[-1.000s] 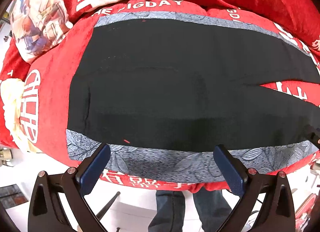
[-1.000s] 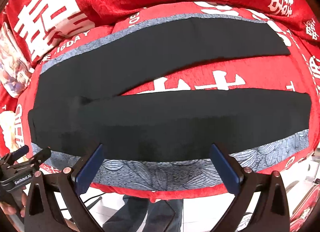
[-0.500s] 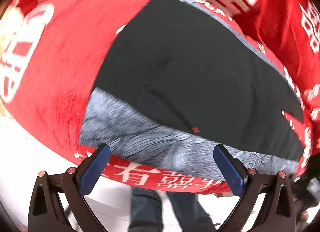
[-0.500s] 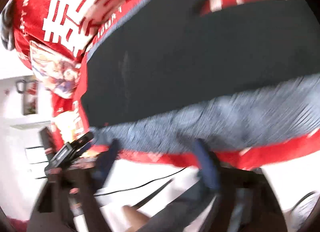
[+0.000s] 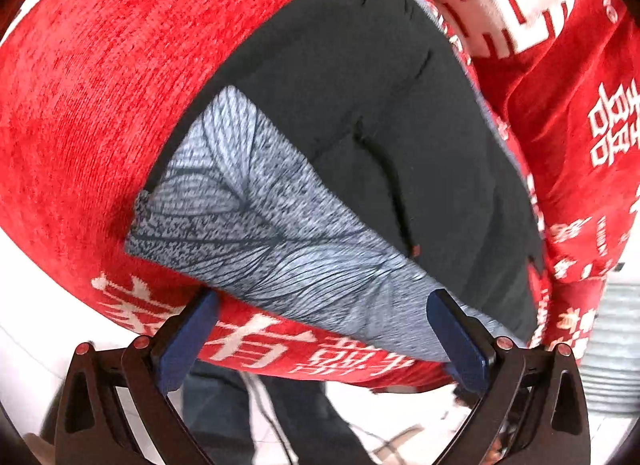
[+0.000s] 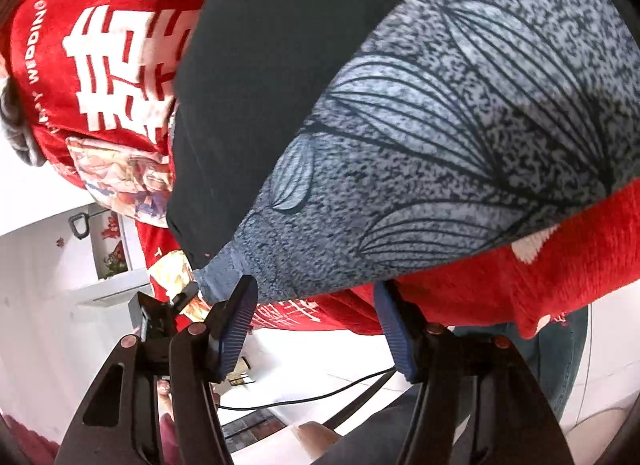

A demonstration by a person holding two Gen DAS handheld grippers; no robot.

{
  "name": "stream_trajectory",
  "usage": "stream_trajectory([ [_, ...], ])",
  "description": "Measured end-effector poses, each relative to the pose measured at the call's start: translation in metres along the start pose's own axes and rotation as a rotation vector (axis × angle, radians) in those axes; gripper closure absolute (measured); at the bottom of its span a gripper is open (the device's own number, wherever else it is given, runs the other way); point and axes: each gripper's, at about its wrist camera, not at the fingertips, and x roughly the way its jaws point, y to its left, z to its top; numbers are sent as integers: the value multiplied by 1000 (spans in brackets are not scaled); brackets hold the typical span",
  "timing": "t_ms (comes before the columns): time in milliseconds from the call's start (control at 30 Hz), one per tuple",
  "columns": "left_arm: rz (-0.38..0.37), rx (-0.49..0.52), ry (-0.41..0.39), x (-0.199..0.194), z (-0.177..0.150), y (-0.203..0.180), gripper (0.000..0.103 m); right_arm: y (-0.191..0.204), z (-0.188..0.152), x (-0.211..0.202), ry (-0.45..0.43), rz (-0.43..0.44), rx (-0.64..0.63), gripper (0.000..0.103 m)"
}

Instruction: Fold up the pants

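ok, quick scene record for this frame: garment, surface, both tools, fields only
garment: black fabric pants, lying flat, not gripped
under garment: grey leaf-print cloth on red plush blanket with white characters
left tool: open, at the near edge of the grey cloth, holding nothing
right tool: open, at the blanket's near edge, holding nothing
other: patterned pillow beside the pants
fold: none visible yet
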Motion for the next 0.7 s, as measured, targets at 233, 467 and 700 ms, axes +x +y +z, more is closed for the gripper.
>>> stream_trajectory([
  [233, 8, -20, -2, 6, 12, -9, 0, -3, 10, -1, -40, 89, 33, 38],
  [467, 36, -140, -31, 0, 13, -8, 58, 11, 25, -9, -5, 47, 85, 93],
  [700, 14, -66, -85, -40, 28, -60, 68, 84, 65, -41, 44, 38, -77, 93],
])
